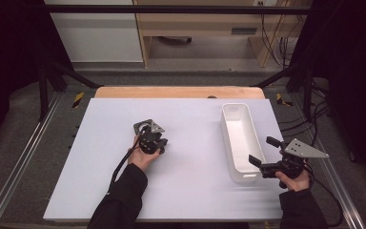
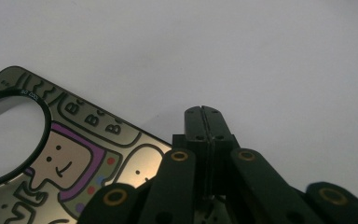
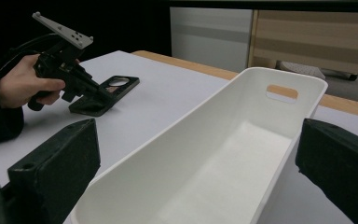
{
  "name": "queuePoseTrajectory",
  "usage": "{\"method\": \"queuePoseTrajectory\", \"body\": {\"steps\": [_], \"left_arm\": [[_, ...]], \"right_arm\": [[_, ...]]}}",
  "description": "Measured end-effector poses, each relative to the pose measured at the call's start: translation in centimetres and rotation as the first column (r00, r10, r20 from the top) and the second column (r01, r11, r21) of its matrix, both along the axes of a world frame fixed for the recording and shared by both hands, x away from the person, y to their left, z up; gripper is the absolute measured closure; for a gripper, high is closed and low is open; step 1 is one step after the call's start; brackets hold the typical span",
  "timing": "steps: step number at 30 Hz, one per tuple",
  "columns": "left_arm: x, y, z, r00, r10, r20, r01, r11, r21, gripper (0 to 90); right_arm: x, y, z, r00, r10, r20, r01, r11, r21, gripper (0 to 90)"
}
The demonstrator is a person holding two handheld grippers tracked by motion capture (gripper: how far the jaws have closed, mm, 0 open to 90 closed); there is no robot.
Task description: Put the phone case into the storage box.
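Your left tool [image 1: 148,136] sits over the middle of the tabletop [image 1: 100,181], tipped nose-down toward the surface. In the left gripper view its two black jaws are pressed flat against each other with nothing between them, so the tool is clenched on empty air, its tips close above the tabletop.

The phone case [image 2: 74,154] lies flat on the tabletop just beside those closed jaws, on their left in the left gripper view. It has a shiny, mirror-like face printed with cartoon figures and a round, black-rimmed camera cutout [image 2: 7,135] at one end. Whether the jaw tips touch the case's edge cannot be told. In the right gripper view the case [image 3: 105,93] shows as a dark flat slab directly under the nose of your left tool [image 3: 81,86].

Further right, a long white bin [image 1: 240,143] stands on the tabletop, well apart from the left tool and the case. It is narrow, with a slot handle [image 3: 282,92] in its far end wall.

Your right tool [image 1: 262,155] is at the bin's near right corner, its jaws spread wide and released. In the right gripper view one jaw stands on either side of the bin [image 3: 223,158], with the bin's near end between them and neither pad pressing on its walls.
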State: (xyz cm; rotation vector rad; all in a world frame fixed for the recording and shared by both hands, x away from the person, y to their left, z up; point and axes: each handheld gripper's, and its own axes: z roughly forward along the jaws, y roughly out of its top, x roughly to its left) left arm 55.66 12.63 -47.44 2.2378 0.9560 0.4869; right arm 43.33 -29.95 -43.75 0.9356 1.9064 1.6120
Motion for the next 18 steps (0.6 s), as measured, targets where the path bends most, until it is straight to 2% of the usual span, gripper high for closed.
{"method": "queuePoseTrajectory", "body": {"steps": [5,11,18], "left_arm": [[0.0,-0.5,-0.1,1.0000,-0.001,-0.010,0.001,0.9994,0.035,89.4],[-0.3,0.1,0.1,0.9991,-0.019,-0.038,0.021,0.9973,0.070,89.5],[-1.0,1.0,0.2,0.9980,-0.033,-0.054,0.037,0.9971,0.067,89.5]], "right_arm": [[0.0,-0.1,0.0,1.0000,0.000,0.001,0.000,1.0000,0.002,0.4],[-0.1,-0.1,0.1,1.0000,0.000,0.004,0.000,1.0000,0.003,0.4],[-0.1,-0.1,0.1,1.0000,0.000,0.002,0.000,1.0000,0.004,0.4]]}}
